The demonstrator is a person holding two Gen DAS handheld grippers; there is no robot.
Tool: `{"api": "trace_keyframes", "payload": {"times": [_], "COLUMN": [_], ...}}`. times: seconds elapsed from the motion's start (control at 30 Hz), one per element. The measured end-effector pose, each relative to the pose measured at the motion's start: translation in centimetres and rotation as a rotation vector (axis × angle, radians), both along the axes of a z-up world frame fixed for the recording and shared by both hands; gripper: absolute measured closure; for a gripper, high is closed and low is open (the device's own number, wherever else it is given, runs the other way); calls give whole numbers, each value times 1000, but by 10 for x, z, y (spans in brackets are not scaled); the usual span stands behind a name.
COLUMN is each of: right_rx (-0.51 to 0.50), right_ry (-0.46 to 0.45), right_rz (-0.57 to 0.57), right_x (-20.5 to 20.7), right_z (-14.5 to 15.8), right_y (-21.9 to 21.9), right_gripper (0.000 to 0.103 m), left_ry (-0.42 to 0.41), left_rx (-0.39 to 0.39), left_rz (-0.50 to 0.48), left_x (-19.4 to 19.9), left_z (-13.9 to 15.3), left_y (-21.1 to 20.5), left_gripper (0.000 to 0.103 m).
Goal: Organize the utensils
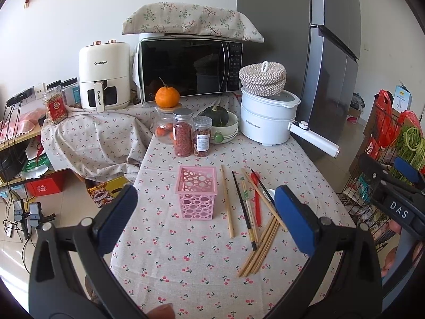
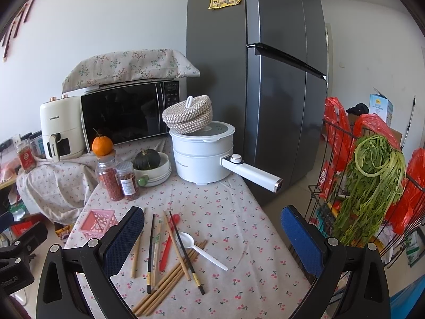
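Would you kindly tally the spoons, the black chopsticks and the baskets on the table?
Spoons: 2 (one white, one red)
Black chopsticks: 2
Pink basket: 1
Total: 5

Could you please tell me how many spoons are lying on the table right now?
2: a white spoon right of the chopsticks, and a red spoon lying among them, partly covered. Others may be hidden.

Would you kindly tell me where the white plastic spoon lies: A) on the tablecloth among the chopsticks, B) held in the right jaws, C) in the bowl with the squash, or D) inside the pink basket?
A: the white spoon lies flat among the chopsticks.
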State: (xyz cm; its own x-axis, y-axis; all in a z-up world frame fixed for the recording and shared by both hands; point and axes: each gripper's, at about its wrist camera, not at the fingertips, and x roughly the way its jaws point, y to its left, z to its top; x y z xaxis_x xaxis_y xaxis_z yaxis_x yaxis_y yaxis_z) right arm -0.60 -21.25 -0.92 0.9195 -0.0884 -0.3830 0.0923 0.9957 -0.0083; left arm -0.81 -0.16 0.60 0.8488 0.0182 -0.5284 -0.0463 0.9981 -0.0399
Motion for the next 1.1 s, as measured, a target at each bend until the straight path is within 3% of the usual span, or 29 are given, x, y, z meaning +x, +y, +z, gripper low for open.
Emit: {"api": "trace_keyframes", "payload": {"times": [1.1], "right_rx": [3], "right_ry": [10], "right_rz": [2], "right_x": [1], "right_z": [-3], "right_y": [0], "right_gripper": [0], "left_ry": [12], "left_rx": [-15], "left_rz": [-21], "left_x": [1], "left_z": [0], "left_y": [-2], "left_gripper": [1]}}
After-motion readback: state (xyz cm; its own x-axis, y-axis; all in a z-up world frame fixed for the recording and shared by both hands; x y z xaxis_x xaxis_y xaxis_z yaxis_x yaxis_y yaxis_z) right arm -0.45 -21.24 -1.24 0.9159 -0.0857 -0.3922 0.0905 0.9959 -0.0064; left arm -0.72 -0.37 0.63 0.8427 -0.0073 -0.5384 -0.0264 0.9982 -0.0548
